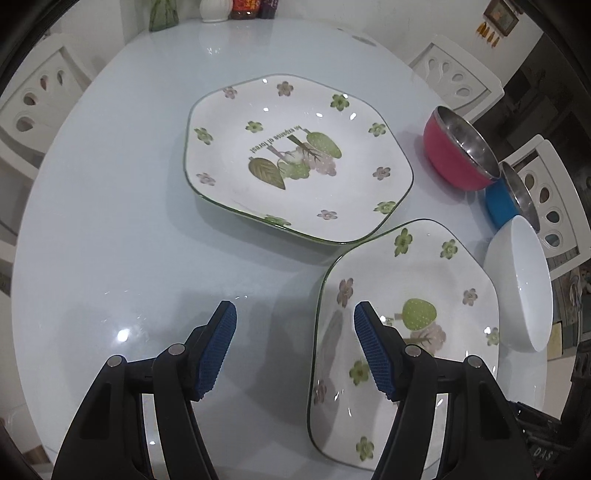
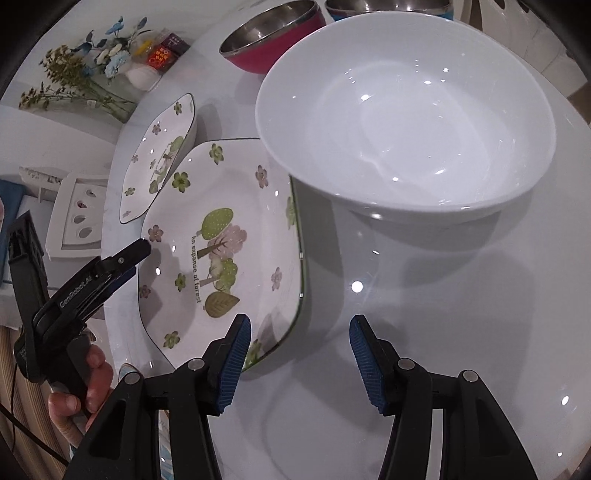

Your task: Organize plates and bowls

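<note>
Two white flower-print plates lie on the glass table. The far plate (image 1: 295,158) sits mid-table, also in the right wrist view (image 2: 159,155). The near plate (image 1: 406,332) lies beside it (image 2: 221,251). A white bowl (image 1: 521,288) (image 2: 406,125) stands right of the near plate. A red steel bowl (image 1: 454,151) (image 2: 269,40) and a blue steel bowl (image 1: 506,199) (image 2: 388,7) stand behind. My left gripper (image 1: 295,350) is open and empty, straddling the near plate's left rim; it shows from the side in the right wrist view (image 2: 129,258). My right gripper (image 2: 299,362) is open and empty, over the table by that plate's right edge.
White chairs (image 1: 458,77) (image 1: 40,92) ring the table (image 1: 110,221). A flower vase (image 2: 92,48), jars and a white pot (image 1: 214,9) stand at the table's far edge.
</note>
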{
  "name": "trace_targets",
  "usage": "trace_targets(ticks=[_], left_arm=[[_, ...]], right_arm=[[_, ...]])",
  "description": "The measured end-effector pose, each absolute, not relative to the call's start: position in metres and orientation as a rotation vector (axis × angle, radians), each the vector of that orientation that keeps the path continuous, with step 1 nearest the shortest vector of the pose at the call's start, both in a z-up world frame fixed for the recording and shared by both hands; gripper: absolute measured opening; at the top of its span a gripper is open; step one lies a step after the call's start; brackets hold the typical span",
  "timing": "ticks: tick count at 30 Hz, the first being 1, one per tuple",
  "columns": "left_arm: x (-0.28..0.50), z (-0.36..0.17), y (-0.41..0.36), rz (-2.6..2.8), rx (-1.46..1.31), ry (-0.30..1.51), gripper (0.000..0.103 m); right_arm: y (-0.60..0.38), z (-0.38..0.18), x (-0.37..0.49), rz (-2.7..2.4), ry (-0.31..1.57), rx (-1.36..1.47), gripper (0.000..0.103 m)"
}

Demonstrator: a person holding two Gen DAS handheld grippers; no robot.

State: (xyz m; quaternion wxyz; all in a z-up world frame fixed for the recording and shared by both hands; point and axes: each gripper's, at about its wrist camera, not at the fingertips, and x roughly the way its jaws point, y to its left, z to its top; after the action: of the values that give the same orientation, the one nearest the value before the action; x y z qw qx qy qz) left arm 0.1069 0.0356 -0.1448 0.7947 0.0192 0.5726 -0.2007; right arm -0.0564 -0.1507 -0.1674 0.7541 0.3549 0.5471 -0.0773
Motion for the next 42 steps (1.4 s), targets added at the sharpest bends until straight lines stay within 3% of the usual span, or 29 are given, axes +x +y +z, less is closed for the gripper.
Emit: trace_targets(ticks=[3, 13, 25, 28, 31, 33, 35, 42], left_arm=[[0.108, -0.148, 0.033, -0.442, 0.046, 1.238, 0.064], [0.11, -0.151, 0.034, -0.454, 0.045, 1.239, 0.063], [0.093, -0.153, 0.038, -0.481, 0.03, 1.265, 0.061], [0.091, -0.154, 0.034, -0.49, 0.032, 1.269, 0.053], [0.088, -0.155, 0.035, -0.503, 0.038, 1.271, 0.036], [0.086, -0.154, 0.036, -0.517, 0.037, 1.267, 0.031], [0.084, -0.153, 0.036, -0.536, 0.034, 1.265, 0.016], [0.076, -0.152, 0.055, -0.57, -0.005, 1.295, 0.016]], right_arm=[[-0.147, -0.169, -0.053, -0.167, 1.195, 0.785, 0.053], [-0.131, -0.17, -0.04, -0.157, 1.21, 0.705, 0.036], [-0.151, -0.168, -0.033, -0.188, 1.203, 0.666, 0.036], [-0.156, -0.162, -0.027, -0.207, 1.171, 0.63, 0.036], [-0.157, -0.158, -0.022, -0.197, 1.149, 0.604, 0.035], [-0.151, -0.156, -0.017, -0.198, 1.148, 0.557, 0.03], [-0.147, -0.156, -0.015, -0.211, 1.143, 0.518, 0.027], [-0.146, -0.158, -0.01, -0.17, 1.147, 0.47, 0.021]])
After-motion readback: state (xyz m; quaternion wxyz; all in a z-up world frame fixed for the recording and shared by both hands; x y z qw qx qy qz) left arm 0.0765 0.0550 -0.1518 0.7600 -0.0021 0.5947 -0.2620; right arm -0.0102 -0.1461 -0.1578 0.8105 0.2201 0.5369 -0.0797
